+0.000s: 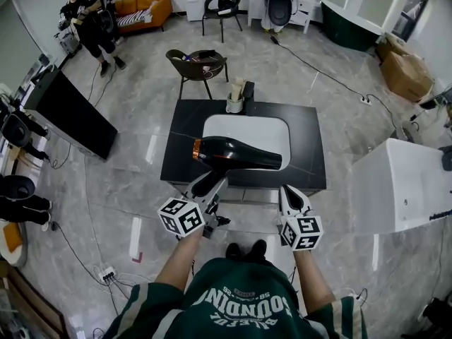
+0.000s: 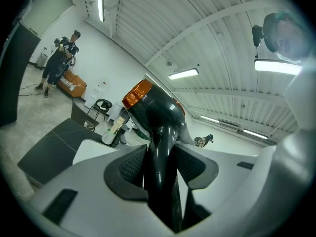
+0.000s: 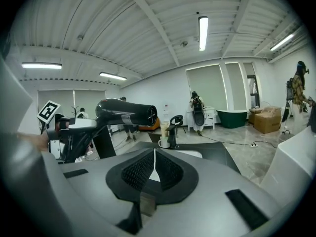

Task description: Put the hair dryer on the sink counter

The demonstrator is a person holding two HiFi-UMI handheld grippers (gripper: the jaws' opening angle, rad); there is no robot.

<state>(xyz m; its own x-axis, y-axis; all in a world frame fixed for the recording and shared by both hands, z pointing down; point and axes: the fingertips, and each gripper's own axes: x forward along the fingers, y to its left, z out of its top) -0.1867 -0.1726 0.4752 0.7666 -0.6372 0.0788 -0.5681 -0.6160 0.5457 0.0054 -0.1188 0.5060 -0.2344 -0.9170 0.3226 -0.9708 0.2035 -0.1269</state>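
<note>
A black hair dryer (image 1: pixel 236 154) with a copper rear ring hangs level in the air over the white basin (image 1: pixel 244 127) of the black sink counter (image 1: pixel 305 154). My left gripper (image 1: pixel 210 183) is shut on its handle from below. In the left gripper view the handle (image 2: pixel 160 147) runs up between the ribbed pads (image 2: pixel 132 166), pressed on both sides. My right gripper (image 1: pixel 292 198) hovers at the counter's near edge, right of the dryer, shut with nothing held. In the right gripper view the dryer (image 3: pixel 126 113) shows at left, and that gripper's (image 3: pixel 154 168) pads meet.
A cup (image 1: pixel 234 102) holding tall items stands at the counter's back edge behind the basin. A dark chair (image 1: pixel 199 66) sits beyond the counter. A white tub (image 1: pixel 406 186) is at the right, a black panel (image 1: pixel 70 115) at the left. A person (image 1: pixel 88 20) stands far back left.
</note>
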